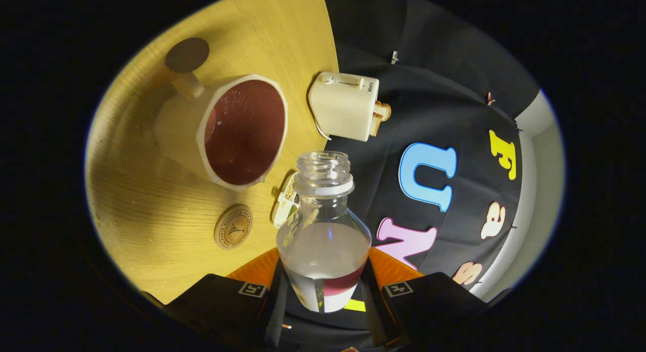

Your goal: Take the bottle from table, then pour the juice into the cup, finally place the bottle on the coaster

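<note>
Two fingers of the gripper (323,296) clamp the uncapped bottle (323,231) between them, its neck pointing ahead; the cup (237,132) and coaster (232,226) lie beyond on the table (151,200).

Cream plastic toaster (344,105) — two slices of browned bread (379,117) protrude from its slots. It stands at the edge of the light wooden tabletop (151,210). Small white patterned packet (286,199) — on the tabletop, near the toaster.
</note>
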The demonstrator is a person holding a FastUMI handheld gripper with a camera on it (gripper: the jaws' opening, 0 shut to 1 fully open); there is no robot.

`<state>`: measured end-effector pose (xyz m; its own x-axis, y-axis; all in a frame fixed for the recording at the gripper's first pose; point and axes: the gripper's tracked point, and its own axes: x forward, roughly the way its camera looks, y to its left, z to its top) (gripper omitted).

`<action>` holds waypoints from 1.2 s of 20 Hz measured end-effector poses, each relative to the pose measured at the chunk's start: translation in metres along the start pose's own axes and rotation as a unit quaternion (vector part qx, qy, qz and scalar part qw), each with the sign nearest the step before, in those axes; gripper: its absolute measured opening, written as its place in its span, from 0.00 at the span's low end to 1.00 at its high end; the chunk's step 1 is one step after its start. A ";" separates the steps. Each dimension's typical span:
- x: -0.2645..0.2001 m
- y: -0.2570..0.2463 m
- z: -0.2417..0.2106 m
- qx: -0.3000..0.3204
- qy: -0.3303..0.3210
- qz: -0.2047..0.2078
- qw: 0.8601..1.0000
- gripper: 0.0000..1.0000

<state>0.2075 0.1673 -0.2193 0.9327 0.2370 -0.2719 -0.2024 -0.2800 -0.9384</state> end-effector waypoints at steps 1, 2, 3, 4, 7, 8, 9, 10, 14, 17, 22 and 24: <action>0.002 0.000 0.001 -0.008 -0.001 -0.001 1.000 0.69; 0.002 -0.001 0.001 -0.016 -0.004 -0.002 1.000 0.69; 0.004 0.000 0.001 -0.021 -0.007 -0.002 1.000 0.69; 0.005 0.000 0.000 -0.027 -0.009 -0.001 1.000 0.69; 0.006 0.003 -0.003 -0.041 -0.009 0.000 0.999 0.69; 0.006 0.002 -0.004 -0.044 -0.010 0.000 0.999 0.69; 0.007 0.001 -0.004 -0.048 -0.010 -0.001 0.999 0.69; 0.007 0.001 -0.003 -0.050 -0.011 -0.001 0.999 0.69; 0.008 -0.004 0.002 -0.074 -0.022 -0.005 0.997 0.69; 0.010 -0.004 0.004 -0.084 -0.029 -0.005 0.996 0.69; 0.010 -0.003 0.010 -0.115 -0.044 -0.007 0.992 0.69; 0.009 -0.002 0.012 -0.130 -0.052 -0.006 0.990 0.69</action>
<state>0.2125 0.1813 -0.2228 0.8958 0.3330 -0.2943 -0.0950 -0.5034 -0.8588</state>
